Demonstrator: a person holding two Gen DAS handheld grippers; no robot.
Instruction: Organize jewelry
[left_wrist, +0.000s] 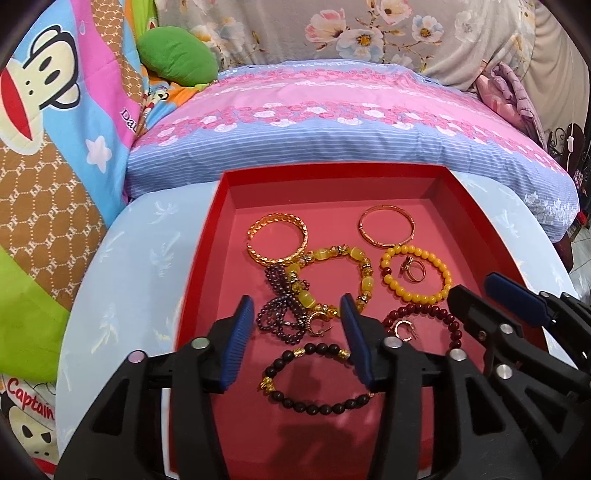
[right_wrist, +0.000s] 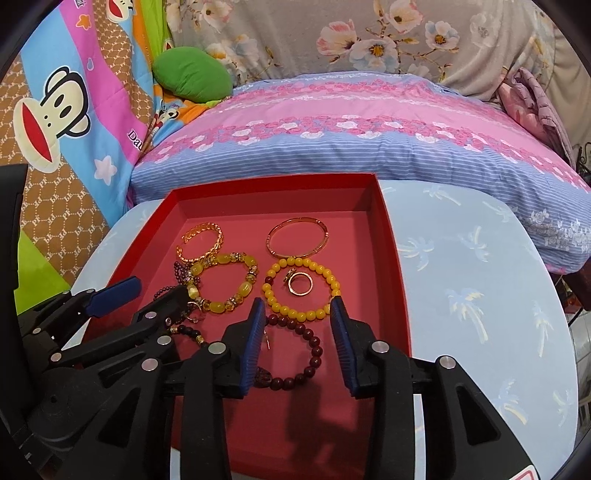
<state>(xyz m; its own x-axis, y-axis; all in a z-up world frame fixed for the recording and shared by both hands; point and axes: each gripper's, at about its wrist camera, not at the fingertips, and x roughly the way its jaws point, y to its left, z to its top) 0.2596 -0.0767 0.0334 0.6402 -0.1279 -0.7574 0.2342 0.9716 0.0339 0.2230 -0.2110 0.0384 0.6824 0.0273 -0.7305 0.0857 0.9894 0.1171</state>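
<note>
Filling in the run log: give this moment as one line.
left gripper: open, over black bead bracelet | right gripper: open, over dark red bracelet | red tray: jewelry inside, none held

Red tray (left_wrist: 221, 206), yellow beads (left_wrist: 417, 273), perhaps purple beads (left_wrist: 277, 310)

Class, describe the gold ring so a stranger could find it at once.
Start at the red tray. Near its right side lies a yellow bead bracelet. The gold ring sits inside that loop, the smallest closed band in the tray.
</note>
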